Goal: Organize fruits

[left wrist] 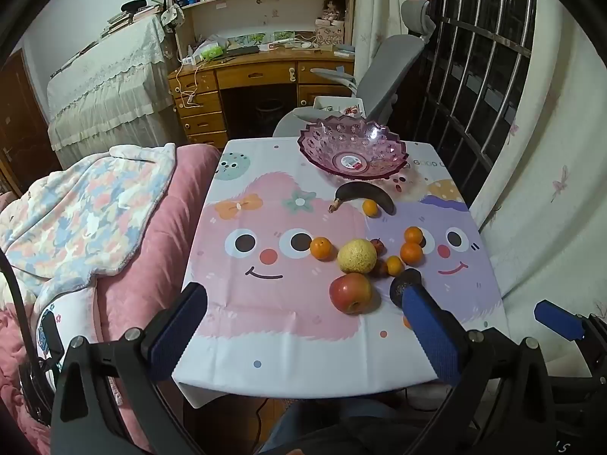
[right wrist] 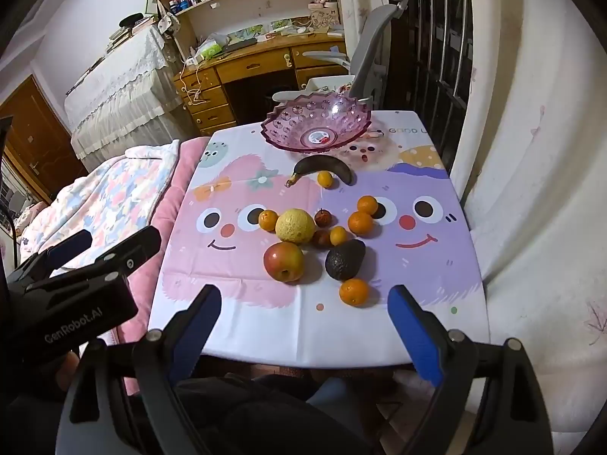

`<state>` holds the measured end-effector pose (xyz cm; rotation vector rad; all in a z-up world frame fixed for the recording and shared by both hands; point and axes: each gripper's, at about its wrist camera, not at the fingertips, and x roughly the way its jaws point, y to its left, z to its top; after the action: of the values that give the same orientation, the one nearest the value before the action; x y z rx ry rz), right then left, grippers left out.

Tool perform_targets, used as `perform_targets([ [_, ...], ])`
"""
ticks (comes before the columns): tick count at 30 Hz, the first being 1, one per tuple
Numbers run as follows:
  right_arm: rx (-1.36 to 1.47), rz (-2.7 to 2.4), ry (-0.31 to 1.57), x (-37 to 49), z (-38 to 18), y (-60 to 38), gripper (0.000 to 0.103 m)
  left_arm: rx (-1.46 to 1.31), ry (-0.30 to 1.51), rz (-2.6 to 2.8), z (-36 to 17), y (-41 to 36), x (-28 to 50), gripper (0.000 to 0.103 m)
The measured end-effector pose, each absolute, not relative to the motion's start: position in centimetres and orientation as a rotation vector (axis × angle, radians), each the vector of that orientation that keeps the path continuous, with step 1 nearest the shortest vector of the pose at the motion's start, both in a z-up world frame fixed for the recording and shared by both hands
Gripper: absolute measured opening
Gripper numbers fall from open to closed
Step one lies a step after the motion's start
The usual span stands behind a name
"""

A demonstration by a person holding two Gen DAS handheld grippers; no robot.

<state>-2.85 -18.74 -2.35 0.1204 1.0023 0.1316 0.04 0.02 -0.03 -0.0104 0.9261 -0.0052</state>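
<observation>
- Your left gripper (left wrist: 303, 299) hangs over the near edge of the worktop (left wrist: 265, 326), its fingers (left wrist: 178, 326) spread wide and released, nothing between them.
- Your right gripper (right wrist: 305, 305) is likewise released, its fingers (right wrist: 415, 335) parted and empty, short of the fruit.
- Take the pink bowl (right wrist: 316, 126) as your landmark: it stands empty at the far edge of the worktop.
- Just in front of the bowl lies a dark banana (right wrist: 322, 168), with a small orange (right wrist: 325, 179) touching its inner curve.
- Further from the bowl, toward you, sits the main cluster: a yellow melon (right wrist: 295, 226) with an orange (right wrist: 268, 220) touching its left side, and two small dark red fruits (right wrist: 323, 218) on its right.
- Right of those, a pair of oranges (right wrist: 361, 223) rest against each other.
- Nearer you than the melon, a red apple (right wrist: 284, 261) touches it, and a dark avocado (right wrist: 344, 259) lies beside the apple, apart from it.
- Farthest from the bowl, one orange (right wrist: 353, 292) sits just beside the avocado's near end.
</observation>
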Motion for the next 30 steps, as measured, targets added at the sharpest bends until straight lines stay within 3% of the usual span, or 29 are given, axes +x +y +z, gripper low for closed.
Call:
perform_targets([
  [30,0.118,0.142,1.036,-1.5,-3.2,-17.7,0.090,-0.030,0.972,0.000,-1.2,1.0,0.4,0.102],
])
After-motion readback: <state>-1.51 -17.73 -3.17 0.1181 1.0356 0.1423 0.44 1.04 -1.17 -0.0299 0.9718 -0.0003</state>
